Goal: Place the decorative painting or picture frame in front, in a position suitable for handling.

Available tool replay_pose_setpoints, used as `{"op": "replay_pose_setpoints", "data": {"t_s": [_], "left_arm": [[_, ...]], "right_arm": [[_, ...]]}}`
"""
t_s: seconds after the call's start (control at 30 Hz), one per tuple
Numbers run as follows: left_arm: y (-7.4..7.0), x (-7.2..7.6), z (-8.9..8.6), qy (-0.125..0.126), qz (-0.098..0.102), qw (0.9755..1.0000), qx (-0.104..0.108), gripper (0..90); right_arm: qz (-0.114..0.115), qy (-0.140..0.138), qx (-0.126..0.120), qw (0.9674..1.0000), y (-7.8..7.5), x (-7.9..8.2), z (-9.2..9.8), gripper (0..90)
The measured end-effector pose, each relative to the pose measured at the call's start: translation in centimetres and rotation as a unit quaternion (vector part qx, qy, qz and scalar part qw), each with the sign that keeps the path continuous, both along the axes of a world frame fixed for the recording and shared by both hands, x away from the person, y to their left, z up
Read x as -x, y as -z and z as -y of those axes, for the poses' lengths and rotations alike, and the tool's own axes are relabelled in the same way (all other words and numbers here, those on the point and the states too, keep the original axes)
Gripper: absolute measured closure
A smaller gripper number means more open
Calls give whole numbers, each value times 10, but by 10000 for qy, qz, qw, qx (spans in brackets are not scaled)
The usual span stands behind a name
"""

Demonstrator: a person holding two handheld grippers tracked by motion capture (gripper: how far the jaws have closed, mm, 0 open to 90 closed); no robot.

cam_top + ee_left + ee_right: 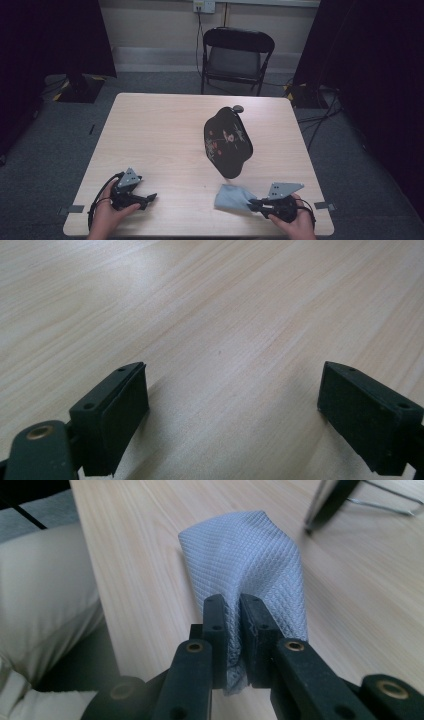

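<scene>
Pale wood table (pixel 165 135) held a black pouch (pixel 227 141). Right gripper (pixel 233 622) pinched the soft, light grey cloth (pixel 250 565) by its edge; left gripper (pixel 232 405) gaped empty.

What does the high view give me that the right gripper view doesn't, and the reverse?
High view alone: the black floral pouch lying mid-table, the left gripper resting near the front-left edge, and the black folding chair beyond the table.

Right gripper view alone: the cloth's woven grid texture, and the jaws closed on a fold of it.

Shared: the right gripper, the grey cloth it holds, and the light wooden table.
</scene>
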State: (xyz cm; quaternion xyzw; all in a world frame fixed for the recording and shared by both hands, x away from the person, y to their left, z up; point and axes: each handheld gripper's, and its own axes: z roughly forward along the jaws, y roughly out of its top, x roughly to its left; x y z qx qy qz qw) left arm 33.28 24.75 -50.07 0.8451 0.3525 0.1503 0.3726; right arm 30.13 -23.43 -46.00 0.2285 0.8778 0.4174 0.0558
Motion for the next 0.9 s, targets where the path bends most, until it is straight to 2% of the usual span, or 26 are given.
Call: {"op": "replay_pose_setpoints", "data": {"t_s": [0.1,0.2,0.23,0.27,0.3,0.33,0.43,0.5,0.53,0.57,0.6,0.63,0.67,0.7,0.8,0.87,0.9], "left_arm": [[0,0,0,2,0,10000,-13,125],[0,0,1,-61,7,10000,7,125],[0,0,1,-61,7,10000,7,125],[0,0,1,-65,9,10000,6,125],[0,0,1,-65,9,10000,6,125],[0,0,1,-65,10,10000,6,125],[0,0,1,-65,9,10000,5,125],[0,0,1,-55,0,10000,0,124],[0,0,1,-30,-3,10000,-11,111],[0,0,2,-24,-8,10000,-20,111],[0,0,3,-11,-25,10000,-28,92],[0,0,3,-11,-25,10000,-28,89],[0,0,3,-8,-31,10000,-46,89],[0,0,5,-2,-60,10000,-71,64],[1,-1,7,-29,-81,9999,-77,33],[1,-1,9,-57,-79,9999,-89,24],[1,-1,9,-57,-79,9999,-89,24]], "right_arm": [[-28,-112,-96,9999,0,-2,-9,823],[-54,-321,-60,9995,3,-12,-31,823],[-54,-321,-60,9995,3,-12,-31,823],[-29,-418,30,9991,6,-16,-43,821],[-29,-418,30,9991,6,-16,-43,821],[-61,-493,-25,9988,8,-21,-54,820],[-60,-543,-13,9985,10,-24,-62,813],[-6,-565,90,9984,13,-27,-70,801],[-15,-518,149,9985,14,-28,-74,761],[-15,-518,149,9985,14,-28,-74,761],[-22,-477,127,9988,15,-30,-73,703],[-22,-477,127,9988,15,-30,-73,703],[-14,-432,111,9990,15,-31,-73,658],[-35,-330,25,9994,15,-31,-69,589],[20,-104,-10,9999,12,-29,-58,462],[84,95,-94,9999,9,-28,-47,399],[84,95,-94,9999,9,-28,-47,399]]}}
